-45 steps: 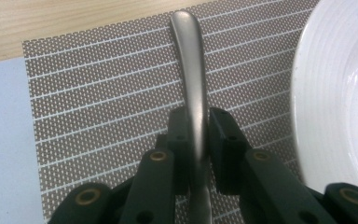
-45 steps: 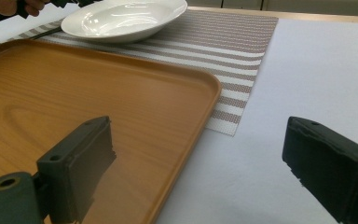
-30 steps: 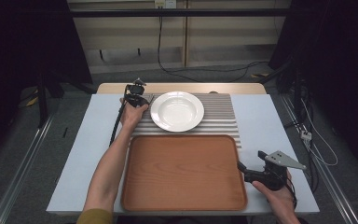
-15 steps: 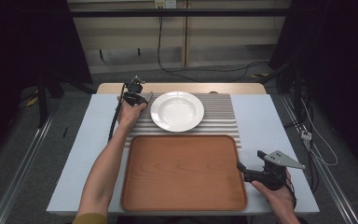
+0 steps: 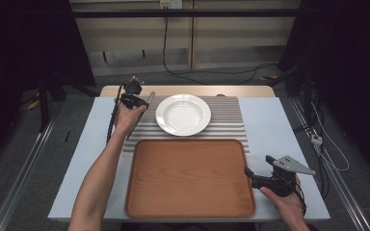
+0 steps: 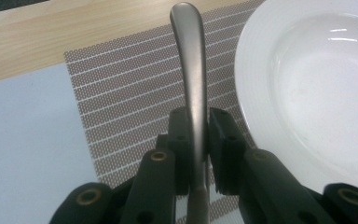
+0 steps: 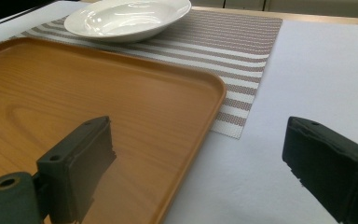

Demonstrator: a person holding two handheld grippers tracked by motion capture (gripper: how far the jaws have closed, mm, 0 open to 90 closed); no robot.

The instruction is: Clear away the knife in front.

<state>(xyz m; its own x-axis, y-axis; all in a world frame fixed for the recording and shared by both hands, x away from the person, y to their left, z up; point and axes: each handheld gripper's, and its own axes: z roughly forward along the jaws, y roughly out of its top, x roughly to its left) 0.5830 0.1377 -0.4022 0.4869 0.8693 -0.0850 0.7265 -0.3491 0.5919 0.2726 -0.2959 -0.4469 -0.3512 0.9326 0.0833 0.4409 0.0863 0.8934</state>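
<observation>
Metal: brushed steel handle (image 6: 192,70) clamped between the pads of the left gripper (image 6: 198,140) — most likely a spoon or fork; working end hidden below the jaws, so cannot tell which.
Grip: narrow, jaws pinched flat on both sides of the handle; handle standing up past the pads, rounded tip on top.
Place: over the left end of the striped mat (image 5: 231,120), near the far-left part of the tabletop (image 5: 279,130), just beside the white plate (image 5: 183,114); cannot tell whether the lower end touches the mat.
Look: slim, smooth, dull grey sheen, slight curve and widening toward the tip; no marks or dirt visible.
Step in hand: judged as carrying the cutlery off the mat, probably toward the wooden tray (image 5: 188,178) at the near edge.
Doing it well: keep the pinch firm — a smooth handle held this low can pivot or slide; lift clear of the plate rim before moving sideways; travel slowly; lower flat and only then ease the jaws.
Risk: clipping the plate with the hidden end, or dropping the piece.
Right gripper (image 5: 250,174): jaws wide apart, holding nothing, at the tray's near-right corner, one jaw over the wood, the other over the bare tabletop.
Plate: empty, glossy, deep-welled, sitting on the mat beyond the tray's far edge.
</observation>
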